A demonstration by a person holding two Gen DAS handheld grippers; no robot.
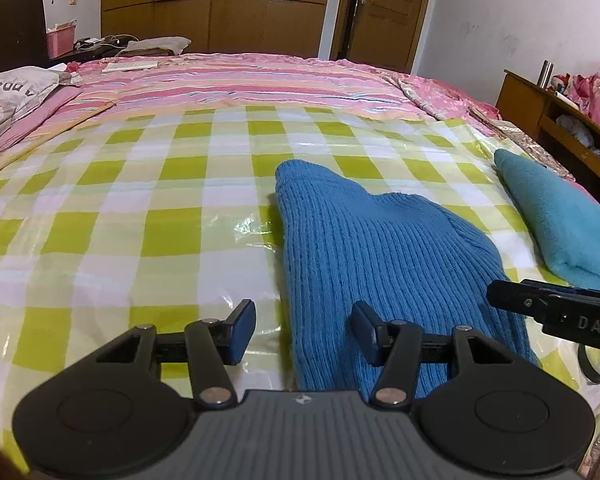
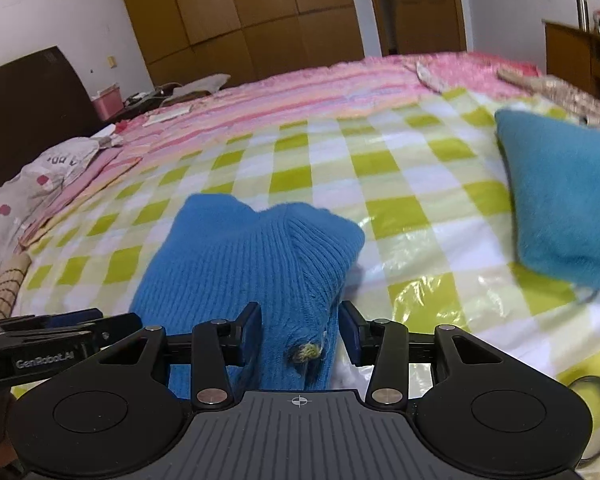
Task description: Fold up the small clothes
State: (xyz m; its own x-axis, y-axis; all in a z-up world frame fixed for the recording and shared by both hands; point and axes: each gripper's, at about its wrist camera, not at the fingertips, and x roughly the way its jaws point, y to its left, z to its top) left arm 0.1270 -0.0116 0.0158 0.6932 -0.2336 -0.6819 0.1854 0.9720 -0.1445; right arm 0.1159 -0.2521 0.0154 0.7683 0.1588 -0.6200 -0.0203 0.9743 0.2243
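Right gripper (image 2: 299, 334) low over the bed (image 2: 380, 184), jaws apart with a fold of the blue knit sweater (image 2: 236, 256) between them; pads not clearly pressing it. Small frayed yellowish spot on the knit near the jaws. Sweater lies on a green checked plastic sheet (image 2: 400, 208). Teal folded cloth (image 2: 564, 196) toward the bed's right edge. Left gripper (image 2: 72, 326) at the left.

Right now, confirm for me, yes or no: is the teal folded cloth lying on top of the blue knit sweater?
No, the teal cloth lies apart from the blue sweater, with checked sheet showing between them.
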